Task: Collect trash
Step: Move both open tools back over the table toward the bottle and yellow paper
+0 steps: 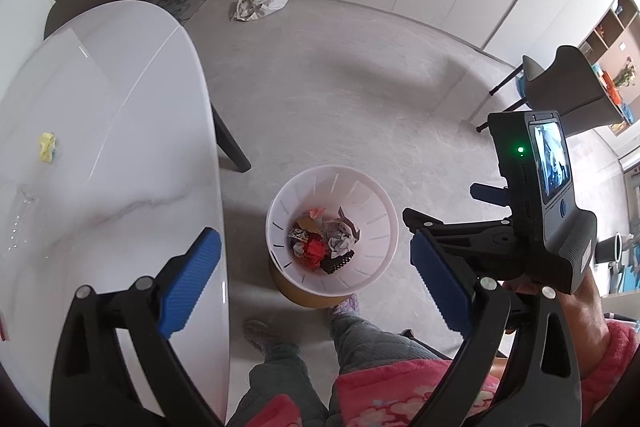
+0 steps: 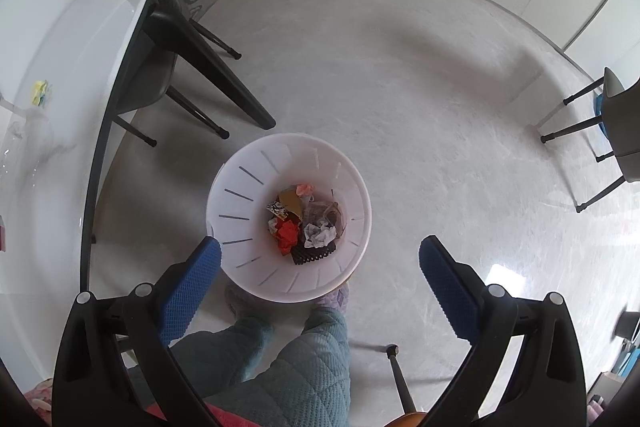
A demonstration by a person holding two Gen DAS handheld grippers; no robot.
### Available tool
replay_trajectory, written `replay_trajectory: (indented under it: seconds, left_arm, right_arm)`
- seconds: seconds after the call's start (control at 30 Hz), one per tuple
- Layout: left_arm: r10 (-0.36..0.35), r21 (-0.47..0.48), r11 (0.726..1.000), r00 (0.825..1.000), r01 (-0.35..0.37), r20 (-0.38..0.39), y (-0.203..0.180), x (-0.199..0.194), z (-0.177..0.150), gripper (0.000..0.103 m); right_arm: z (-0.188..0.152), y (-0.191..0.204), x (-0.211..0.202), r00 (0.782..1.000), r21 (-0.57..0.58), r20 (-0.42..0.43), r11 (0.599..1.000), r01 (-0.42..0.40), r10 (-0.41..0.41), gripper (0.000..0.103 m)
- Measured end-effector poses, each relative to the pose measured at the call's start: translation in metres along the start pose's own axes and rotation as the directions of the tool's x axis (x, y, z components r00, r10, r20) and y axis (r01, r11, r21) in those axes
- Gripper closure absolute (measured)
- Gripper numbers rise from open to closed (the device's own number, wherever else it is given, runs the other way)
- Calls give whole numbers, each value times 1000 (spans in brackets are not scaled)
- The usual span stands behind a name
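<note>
A white slotted waste bin [image 1: 376,211] stands on the floor by the table; it also shows in the right wrist view [image 2: 240,187]. It holds several crumpled scraps [image 1: 324,241] of grey, red and black trash [image 2: 306,225]. A yellow crumpled scrap [image 1: 47,147] lies on the white table [image 1: 120,131]; it also shows in the right wrist view [image 2: 40,93]. My left gripper [image 1: 316,259] is open and empty, above the bin beside the table edge. My right gripper [image 2: 320,263] is open and empty, right above the bin. The right gripper's body [image 1: 532,211] shows in the left wrist view.
A clear plastic item [image 1: 22,215] lies on the table at the left. Grey chairs [image 1: 568,87] stand to the right and behind the table [image 2: 152,83]. A white bag [image 1: 258,5] lies on the floor by the cabinets. The person's legs [image 2: 288,359] stand by the bin.
</note>
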State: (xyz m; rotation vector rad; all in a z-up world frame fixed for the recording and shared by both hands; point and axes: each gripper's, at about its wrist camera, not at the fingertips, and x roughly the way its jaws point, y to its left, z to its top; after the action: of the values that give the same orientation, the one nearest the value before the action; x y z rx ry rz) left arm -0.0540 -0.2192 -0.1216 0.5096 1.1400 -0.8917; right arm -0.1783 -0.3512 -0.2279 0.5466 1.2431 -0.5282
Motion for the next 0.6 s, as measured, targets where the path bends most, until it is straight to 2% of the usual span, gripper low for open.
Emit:
replay_trajectory:
  seconds: [0.13, 0.27, 0.47, 0.6]
  left_arm:
    - [29, -44, 999, 999, -28, 23, 14, -7, -1, 11]
    - [59, -130, 990, 997, -53, 42, 48, -14, -6, 11]
    - [152, -254, 958, 987, -136, 44, 119, -27, -24, 11]
    - [252, -285, 930, 967, -231, 40, 175, -37, -41, 11]
  right_arm:
    - [7, 14, -3, 1000, -24, 9, 1000, -6, 7, 4]
    - [17, 41, -8, 999, -73, 23, 997, -30, 31, 4]
    - [38, 112, -10, 996, -212, 32, 975, -73, 81, 4]
    - [46, 163, -5, 994, -304, 25, 948, -93, 105, 4]
